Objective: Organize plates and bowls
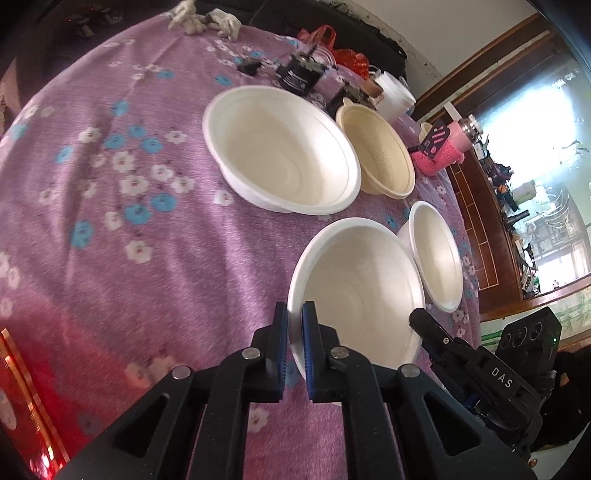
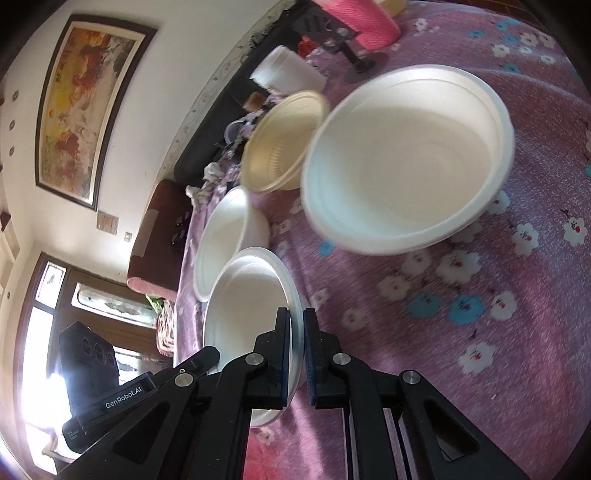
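Observation:
Both grippers pinch opposite rims of one white foam bowl [image 1: 356, 291], which also shows in the right wrist view [image 2: 247, 306]. My left gripper [image 1: 294, 323] is shut on its near-left rim. My right gripper [image 2: 296, 328] is shut on the other rim and appears as a black arm [image 1: 436, 332] in the left wrist view. A large white foam bowl [image 1: 280, 147] [image 2: 406, 162] sits further on. A beige bowl [image 1: 376, 147] [image 2: 284, 144] stands beside it. A small white bowl [image 1: 436, 254] [image 2: 225, 236] sits by the table edge.
The table wears a purple floral cloth [image 1: 110, 206]. At its far side stand a pink-sleeved bottle [image 1: 443, 147], a black jar [image 1: 301, 74], a white stack of cups [image 1: 393, 94], a red plastic bag [image 1: 325, 37] and rags [image 1: 207, 18]. The table edge drops off just past the small bowl.

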The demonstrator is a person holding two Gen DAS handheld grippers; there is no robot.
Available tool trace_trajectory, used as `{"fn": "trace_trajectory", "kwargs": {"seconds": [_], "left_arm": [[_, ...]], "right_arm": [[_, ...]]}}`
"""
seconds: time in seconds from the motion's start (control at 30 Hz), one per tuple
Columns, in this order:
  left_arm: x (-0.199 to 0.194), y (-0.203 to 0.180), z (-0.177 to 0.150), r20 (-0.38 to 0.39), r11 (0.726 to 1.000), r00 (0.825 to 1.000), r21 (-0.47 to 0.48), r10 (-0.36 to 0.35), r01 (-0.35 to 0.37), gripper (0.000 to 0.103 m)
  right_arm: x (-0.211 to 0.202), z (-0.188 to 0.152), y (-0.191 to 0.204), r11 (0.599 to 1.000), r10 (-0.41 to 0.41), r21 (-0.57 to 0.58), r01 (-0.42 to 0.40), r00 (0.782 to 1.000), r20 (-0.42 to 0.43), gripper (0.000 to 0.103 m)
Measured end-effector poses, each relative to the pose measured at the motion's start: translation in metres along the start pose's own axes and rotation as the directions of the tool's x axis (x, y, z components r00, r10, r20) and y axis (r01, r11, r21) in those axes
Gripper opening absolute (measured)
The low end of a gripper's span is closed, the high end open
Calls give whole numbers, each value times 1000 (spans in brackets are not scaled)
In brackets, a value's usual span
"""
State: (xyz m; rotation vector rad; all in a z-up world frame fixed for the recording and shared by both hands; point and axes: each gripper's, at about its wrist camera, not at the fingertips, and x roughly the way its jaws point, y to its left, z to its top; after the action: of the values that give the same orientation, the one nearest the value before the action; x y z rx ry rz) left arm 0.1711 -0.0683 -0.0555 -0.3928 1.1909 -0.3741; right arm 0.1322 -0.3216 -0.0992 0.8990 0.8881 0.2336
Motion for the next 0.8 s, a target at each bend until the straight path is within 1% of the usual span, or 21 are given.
{"fn": "trace_trajectory", "kwargs": {"seconds": [0.23,0.33,0.5,0.67,0.7,0.8], "left_arm": [[-59,27,-16,80,1000,997,-30,9,-6,7],[-86,40,-26,115,999,993,-42,26,-21,7],[-128,69,-45,158,996,985,-72,67,-56,7],[-180,104,-74,205,986,966,-95,156,-139,8],[-190,113,-80,214,981,960,-108,181,-161,9],[-210,132,-95,231,972,948,-136,220,-192,9]], "right_arm": [[-4,-25,43,996,29,-89,-31,999,-25,8],[-2,-39,62,991,41,-130,-46,998,-41,8],[3,-71,102,975,68,-205,-86,994,-91,8],[15,-111,146,947,103,-287,-147,981,-165,8],[18,-120,156,939,106,-305,-159,978,-181,8],[31,-146,178,920,110,-344,-188,966,-234,8]]}}
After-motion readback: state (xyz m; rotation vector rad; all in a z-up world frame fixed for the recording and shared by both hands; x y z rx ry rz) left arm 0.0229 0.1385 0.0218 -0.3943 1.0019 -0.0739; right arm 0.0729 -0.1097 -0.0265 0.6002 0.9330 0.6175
